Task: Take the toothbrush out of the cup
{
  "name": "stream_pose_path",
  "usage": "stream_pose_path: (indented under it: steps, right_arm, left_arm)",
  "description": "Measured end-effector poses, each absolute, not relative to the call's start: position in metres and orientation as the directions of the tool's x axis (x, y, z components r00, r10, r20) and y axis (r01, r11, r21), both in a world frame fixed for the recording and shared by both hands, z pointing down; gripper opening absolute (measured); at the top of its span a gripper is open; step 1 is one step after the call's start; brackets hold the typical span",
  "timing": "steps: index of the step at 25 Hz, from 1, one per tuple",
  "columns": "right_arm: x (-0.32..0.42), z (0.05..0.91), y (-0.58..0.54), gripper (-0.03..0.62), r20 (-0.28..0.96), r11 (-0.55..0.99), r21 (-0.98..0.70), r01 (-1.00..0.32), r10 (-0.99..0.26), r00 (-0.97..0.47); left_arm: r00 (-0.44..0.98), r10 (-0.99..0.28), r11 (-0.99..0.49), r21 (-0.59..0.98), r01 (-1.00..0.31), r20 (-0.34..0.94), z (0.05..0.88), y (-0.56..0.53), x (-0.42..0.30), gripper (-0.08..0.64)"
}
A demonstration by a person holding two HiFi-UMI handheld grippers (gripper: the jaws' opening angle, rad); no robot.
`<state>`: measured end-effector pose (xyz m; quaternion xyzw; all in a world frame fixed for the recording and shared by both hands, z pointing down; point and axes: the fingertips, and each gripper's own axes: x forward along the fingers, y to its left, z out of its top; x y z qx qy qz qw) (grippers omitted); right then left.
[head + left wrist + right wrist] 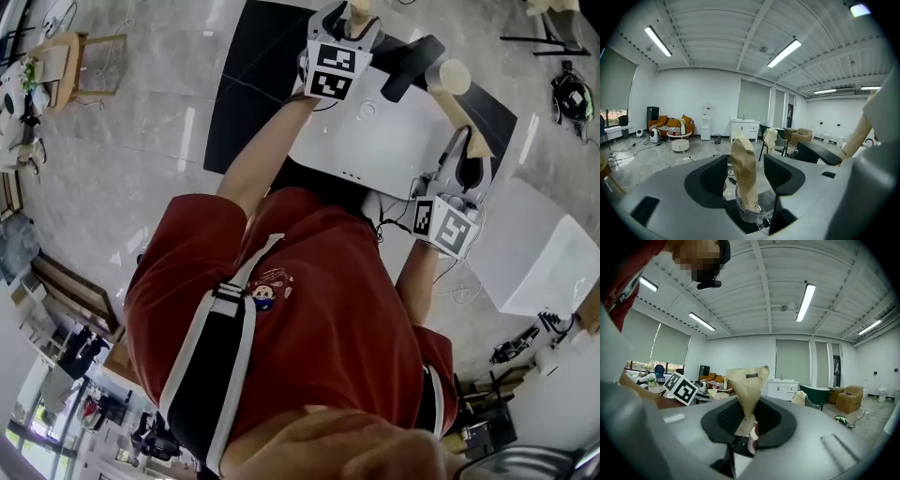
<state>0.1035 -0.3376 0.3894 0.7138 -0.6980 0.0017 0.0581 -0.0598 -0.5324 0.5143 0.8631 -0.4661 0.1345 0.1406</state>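
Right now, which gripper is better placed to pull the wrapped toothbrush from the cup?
Left. The left gripper is open with the cup and its wrapped toothbrush between the jaws; the right gripper is shut on another paper-wrapped item.

Paper-wrapped toothbrush (458, 101) in right hand-held gripper (468, 150)

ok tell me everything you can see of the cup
The cup is small and clear and looks like glass, with what seems a little handle low on its right. It stands upright, low between the wide-open jaws of the left gripper, whose pads do not press on it. A toothbrush in a brown paper sleeve stands in it and rises well above the rim. The cup's base is hidden, and the head view does not show the cup.
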Motion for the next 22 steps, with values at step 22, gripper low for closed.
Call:
stream_pose_path:
  steps: [22]
  right_arm:
    - [0.112, 0.402, -0.344, 0.067, 0.109, -0.028, 0.071, -0.997, -0.993, 0.035]
  left_arm:
    - [0.466, -0.823, -0.473, 0.063, -0.879, 0.324, 0.51, -0.539, -0.068, 0.065]
